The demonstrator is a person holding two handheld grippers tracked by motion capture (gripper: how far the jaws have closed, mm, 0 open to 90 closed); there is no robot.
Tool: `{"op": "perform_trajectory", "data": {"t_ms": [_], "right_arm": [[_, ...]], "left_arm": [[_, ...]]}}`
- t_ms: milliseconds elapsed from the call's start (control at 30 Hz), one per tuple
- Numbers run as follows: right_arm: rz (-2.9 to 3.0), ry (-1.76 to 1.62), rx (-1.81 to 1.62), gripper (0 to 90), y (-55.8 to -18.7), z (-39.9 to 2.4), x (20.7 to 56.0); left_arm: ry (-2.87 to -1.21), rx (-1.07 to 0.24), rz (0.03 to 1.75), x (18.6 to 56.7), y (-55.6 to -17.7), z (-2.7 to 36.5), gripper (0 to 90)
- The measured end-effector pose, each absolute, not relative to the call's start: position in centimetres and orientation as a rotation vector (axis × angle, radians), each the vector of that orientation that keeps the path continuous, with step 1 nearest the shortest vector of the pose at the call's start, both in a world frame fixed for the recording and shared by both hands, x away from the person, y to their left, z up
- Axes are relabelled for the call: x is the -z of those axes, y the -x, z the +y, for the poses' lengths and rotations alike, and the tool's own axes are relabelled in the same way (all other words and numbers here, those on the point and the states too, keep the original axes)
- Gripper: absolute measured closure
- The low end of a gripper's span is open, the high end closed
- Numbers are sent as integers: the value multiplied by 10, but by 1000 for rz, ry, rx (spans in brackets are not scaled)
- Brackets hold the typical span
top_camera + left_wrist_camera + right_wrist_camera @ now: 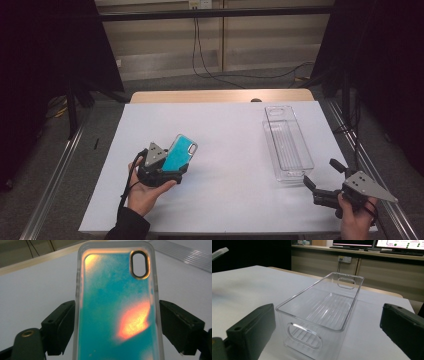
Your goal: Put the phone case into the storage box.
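Observation:
A teal phone case (180, 152) with a clear rim and an oval camera hole is held tilted above the white table (235, 145), left of centre. My left gripper (167, 167) is shut on the case's two long sides. In the left gripper view the case (112, 310) stands upright between the jaws, which press on its edges. My right gripper (324, 174) stands open at the table's near right corner, nothing between its fingers. It faces the near end of a clear plastic bin (306, 155). That bin (304, 290) is empty and lies just beyond the open jaws.
The long clear bin runs front to back on the right side of the table. A wooden strip (220, 96) edges the table's far side. Metal rails (55, 170) run along both sides, and cables (210, 70) lie on the floor behind.

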State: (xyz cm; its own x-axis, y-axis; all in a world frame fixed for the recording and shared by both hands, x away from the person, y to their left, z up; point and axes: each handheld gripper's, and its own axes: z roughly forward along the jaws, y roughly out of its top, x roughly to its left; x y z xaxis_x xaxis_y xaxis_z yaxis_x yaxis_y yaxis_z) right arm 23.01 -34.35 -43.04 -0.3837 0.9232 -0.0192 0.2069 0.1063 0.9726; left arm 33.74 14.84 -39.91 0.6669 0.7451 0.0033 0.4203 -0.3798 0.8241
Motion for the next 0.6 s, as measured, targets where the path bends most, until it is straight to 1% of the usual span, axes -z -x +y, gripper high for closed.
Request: {"op": "perform_trajectory", "data": {"t_ms": [233, 600], "right_arm": [[1710, -1151, -1310, 0, -233, -340, 429], [1709, -1190, -1336, 18, -237, -320, 422]], "left_arm": [[-2024, -487, 877, 400, -338, 136, 173], [-2034, -476, 819, 398, -334, 110, 173]]}}
